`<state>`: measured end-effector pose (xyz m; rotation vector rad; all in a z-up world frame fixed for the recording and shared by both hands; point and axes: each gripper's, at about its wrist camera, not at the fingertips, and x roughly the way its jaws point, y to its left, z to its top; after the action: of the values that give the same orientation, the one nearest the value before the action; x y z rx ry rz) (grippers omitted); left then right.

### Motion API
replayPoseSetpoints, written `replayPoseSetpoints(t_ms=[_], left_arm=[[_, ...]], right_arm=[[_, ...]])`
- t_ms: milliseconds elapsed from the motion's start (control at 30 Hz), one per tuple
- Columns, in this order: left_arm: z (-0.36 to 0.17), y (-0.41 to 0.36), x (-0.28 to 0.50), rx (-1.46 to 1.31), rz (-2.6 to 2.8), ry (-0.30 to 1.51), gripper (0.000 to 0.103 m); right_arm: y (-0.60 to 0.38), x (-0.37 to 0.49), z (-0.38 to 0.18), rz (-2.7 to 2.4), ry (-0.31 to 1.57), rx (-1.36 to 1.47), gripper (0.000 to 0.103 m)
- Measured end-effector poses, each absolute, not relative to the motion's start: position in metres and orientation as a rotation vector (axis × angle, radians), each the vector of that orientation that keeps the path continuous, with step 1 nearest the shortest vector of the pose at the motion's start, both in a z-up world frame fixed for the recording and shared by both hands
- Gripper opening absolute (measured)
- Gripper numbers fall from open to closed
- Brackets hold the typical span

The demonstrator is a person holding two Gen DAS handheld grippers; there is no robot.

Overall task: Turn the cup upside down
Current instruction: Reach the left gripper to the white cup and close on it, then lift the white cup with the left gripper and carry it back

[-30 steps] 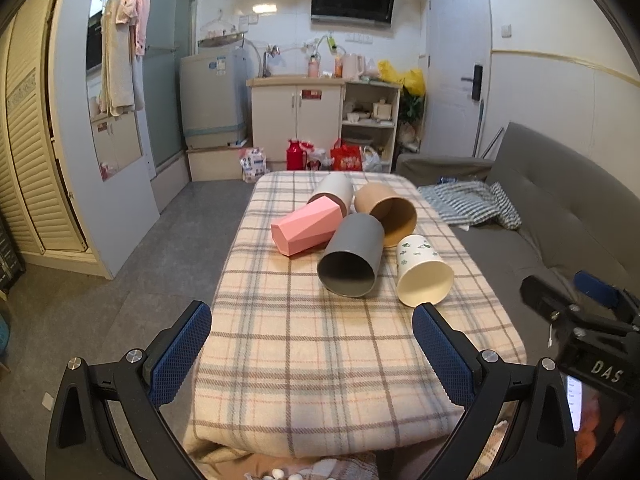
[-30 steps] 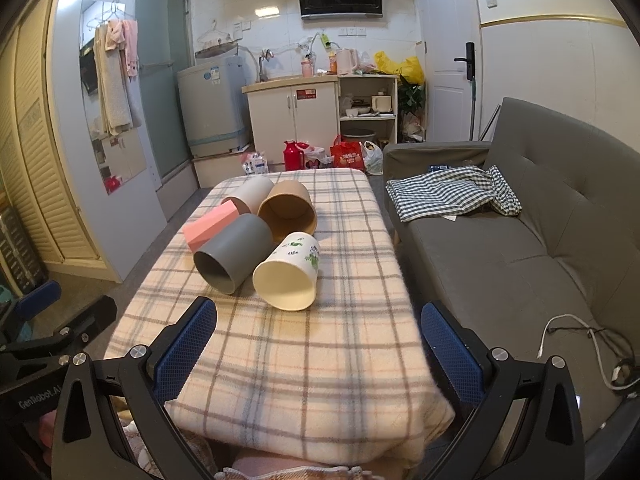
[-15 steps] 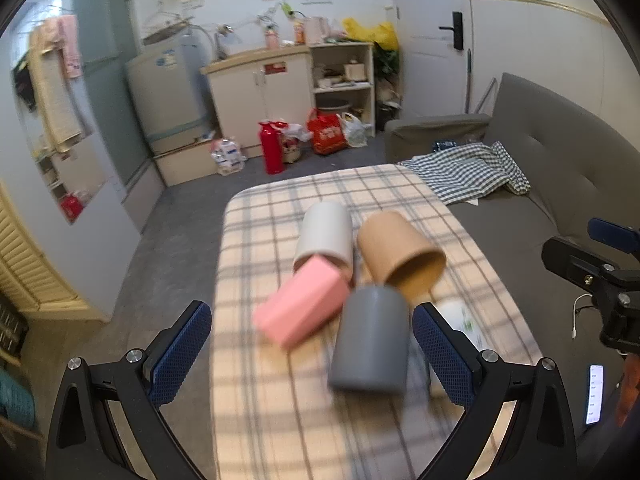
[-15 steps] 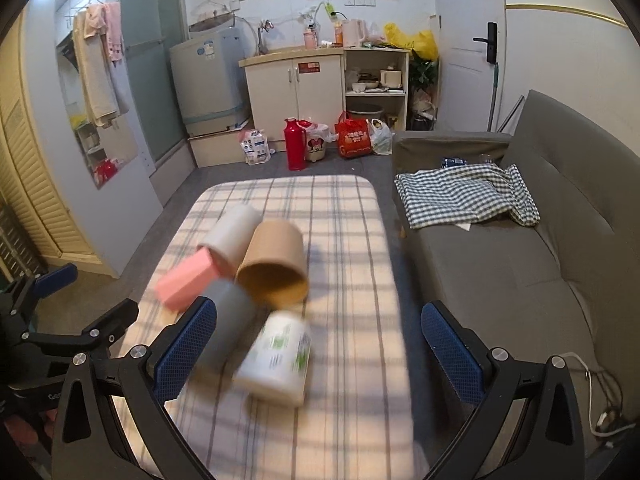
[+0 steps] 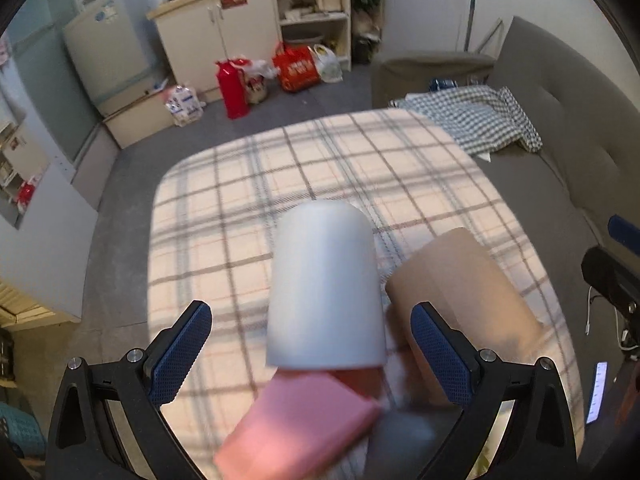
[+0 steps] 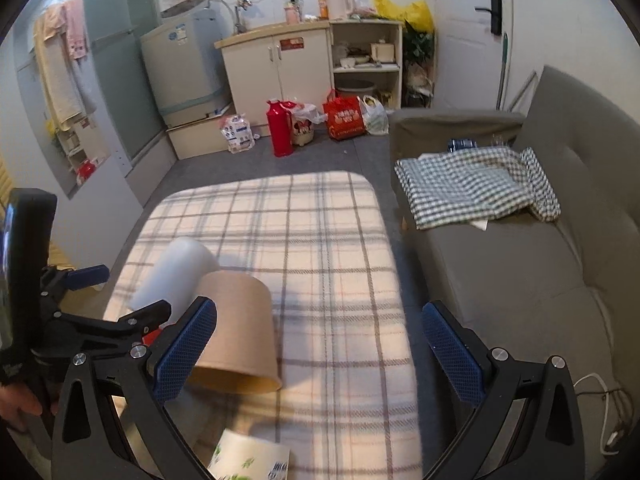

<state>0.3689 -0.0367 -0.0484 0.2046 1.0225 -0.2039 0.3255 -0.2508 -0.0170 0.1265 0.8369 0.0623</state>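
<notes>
Several cups lie on their sides on the plaid-covered table (image 5: 248,184). A white cup (image 5: 326,288) lies between the jaws of my open left gripper (image 5: 312,354), base pointing away, untouched. A pink faceted cup (image 5: 300,428) lies below it, a tan cup (image 5: 460,300) to its right and a grey cup (image 5: 400,452) at the bottom. In the right wrist view my open, empty right gripper (image 6: 320,356) hovers above the table (image 6: 320,240), right of the tan cup (image 6: 236,332). The white cup (image 6: 176,276) and the left gripper (image 6: 100,320) are at the left, and a leaf-print cup (image 6: 248,460) at the bottom.
A grey sofa (image 6: 540,260) with a checked cloth (image 6: 476,188) runs along the table's right side. Beyond the far edge is floor with a red flask (image 6: 280,128), bags, a cabinet (image 6: 276,68) and a washing machine (image 6: 184,68).
Both grippers have moved forward and lower over the table. The white cup now sits between the left jaws, and the cups fill the lower part of both views. Both stay open.
</notes>
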Motion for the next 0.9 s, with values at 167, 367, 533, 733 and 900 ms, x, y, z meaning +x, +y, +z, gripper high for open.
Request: replayPoseSetpoints(t_ms=[167,367,533,733,900], left_arm=[[-0.067,-0.044,0.389,0.227,-0.236,1.097,0.075],[-0.072,-0.049,0.393,0.256,-0.237,1.116,0.073],[-0.053,-0.049,0.389,0.241,-0.218,1.061,0.073],[0.006,-0.05,0.372,0.216,-0.214,0.959,0.073],[0.06,-0.051,0.338,0.202,-0.222,0.891,0.073]], right_arm=[[-0.26,0.329,-0.033,0.05,0.853,0.153,0.103],[-0.267,0.329,-0.038,0.042,0.858,0.161,0.103],[-0.271,0.32,-0.031,0.037,0.849,0.177,0.103],[-0.276,0.295,-0.001,0.032,0.806,0.188,0.103],[-0.277,0.262,0.037,0.039,0.752,0.193,0.103]])
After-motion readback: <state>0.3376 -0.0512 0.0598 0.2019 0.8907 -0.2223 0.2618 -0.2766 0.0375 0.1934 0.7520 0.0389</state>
